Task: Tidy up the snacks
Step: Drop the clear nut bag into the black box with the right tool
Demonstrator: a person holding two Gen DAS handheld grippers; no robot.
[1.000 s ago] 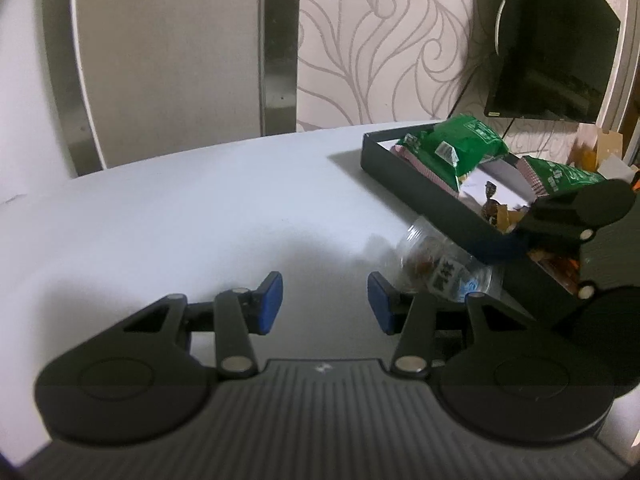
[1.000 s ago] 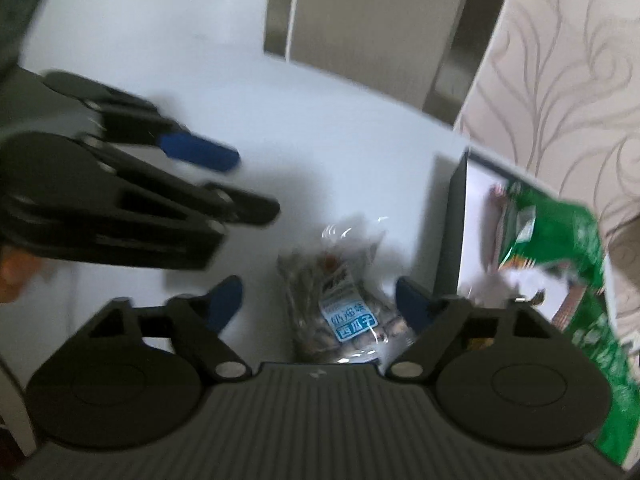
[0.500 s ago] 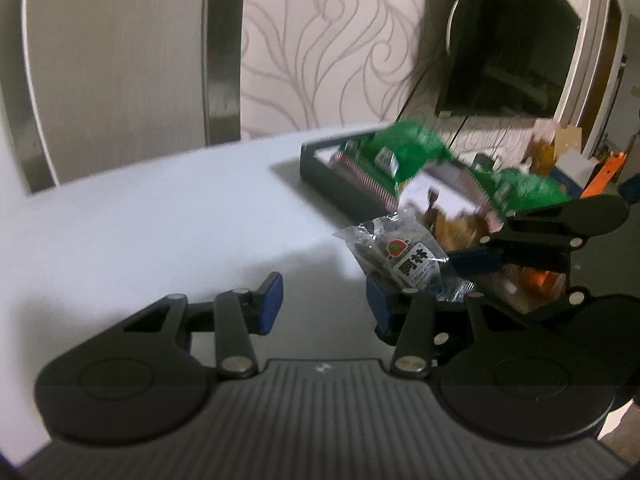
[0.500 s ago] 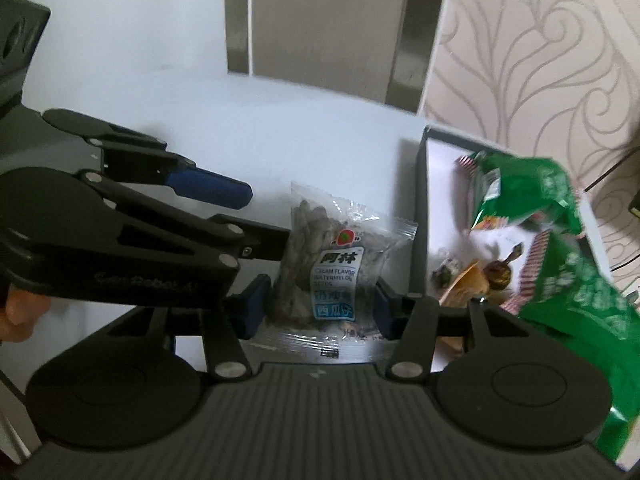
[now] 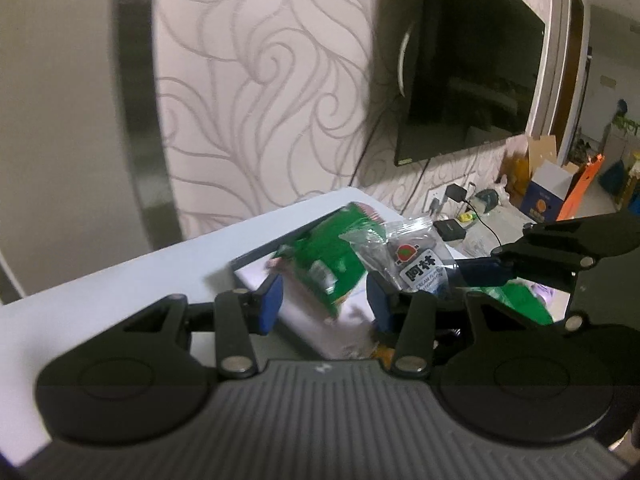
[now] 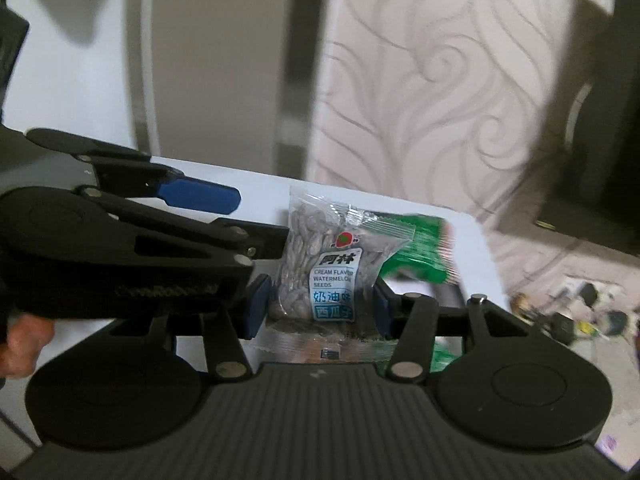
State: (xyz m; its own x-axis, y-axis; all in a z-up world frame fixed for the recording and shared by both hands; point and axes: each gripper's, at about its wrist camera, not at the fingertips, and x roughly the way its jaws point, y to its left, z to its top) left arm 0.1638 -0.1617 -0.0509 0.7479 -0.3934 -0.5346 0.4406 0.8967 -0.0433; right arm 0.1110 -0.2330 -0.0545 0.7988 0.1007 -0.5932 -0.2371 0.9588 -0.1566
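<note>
Lifting that watermelon seed packet (image 6: 326, 276) off the table, your right gripper (image 6: 316, 306) now pinches it between its fingers above the tray (image 5: 256, 276), while your left gripper (image 5: 324, 304) stays spread and empty, so dropping it in looks next.

The clear plastic packet of striped grey seeds (image 6: 326, 268), pinched between my right fingers (image 6: 256, 306), carries a white label. Below a red strawberry-like emblem, two bold black Chinese characters read "阿林". Under them stands the English "CREAM FLAVOR WATERMELON SEEDS", partly cut by a crease. A blue band beneath shows white Chinese characters, "奶油味" and "西瓜子". In the left wrist view the same packet (image 5: 412, 264) shows "阿林" and "CREAM FLAVOR"; print on the green packet (image 5: 328, 264) is unreadable.
</note>
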